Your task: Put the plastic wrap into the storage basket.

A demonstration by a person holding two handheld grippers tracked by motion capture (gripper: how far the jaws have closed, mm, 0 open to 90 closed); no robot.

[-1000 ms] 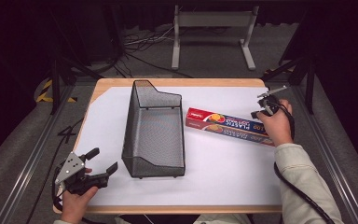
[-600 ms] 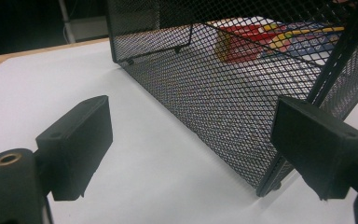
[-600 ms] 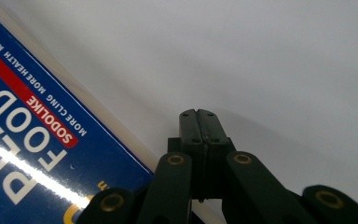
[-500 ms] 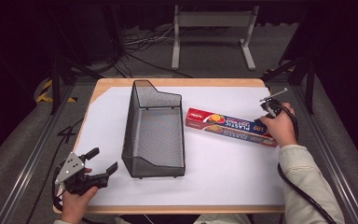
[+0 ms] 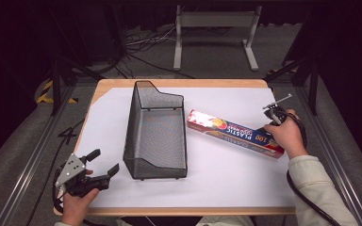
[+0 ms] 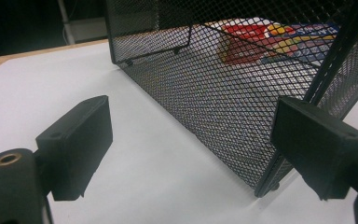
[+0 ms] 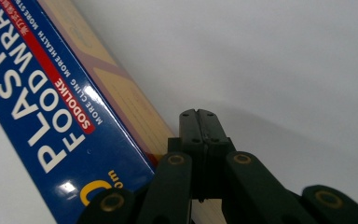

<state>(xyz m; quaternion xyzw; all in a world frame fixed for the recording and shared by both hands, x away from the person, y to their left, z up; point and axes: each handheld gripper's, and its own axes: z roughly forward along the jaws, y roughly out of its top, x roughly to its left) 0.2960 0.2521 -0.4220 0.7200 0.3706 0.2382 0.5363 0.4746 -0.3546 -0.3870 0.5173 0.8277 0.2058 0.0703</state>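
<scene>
A long blue and red plastic food wrap box (image 5: 231, 133) lies flat on the white table top, right of a black wire mesh basket (image 5: 155, 132). My right gripper (image 5: 274, 117) is at the box's right end, with the hand resting over that end. In the right gripper view its jaws are shut together with nothing between them, the right gripper (image 7: 198, 116) lying beside the box (image 7: 51, 93), at its tan side face. My left gripper (image 5: 101, 165) stands open at the near left corner. It faces the basket (image 6: 242, 93), with the left gripper (image 6: 191, 140) holding nothing.
The white sheet (image 5: 226, 179) covers a wooden table (image 5: 179, 83) with dark floor, cables and a metal stand (image 5: 214, 21) beyond its far edge. Metal rails run along both sides. The food wrap box (image 6: 261, 39) shows through the mesh.
My right hand has slid a little toward the near side at the box's right end. The left gripper, the basket and the box stay where they were.
</scene>
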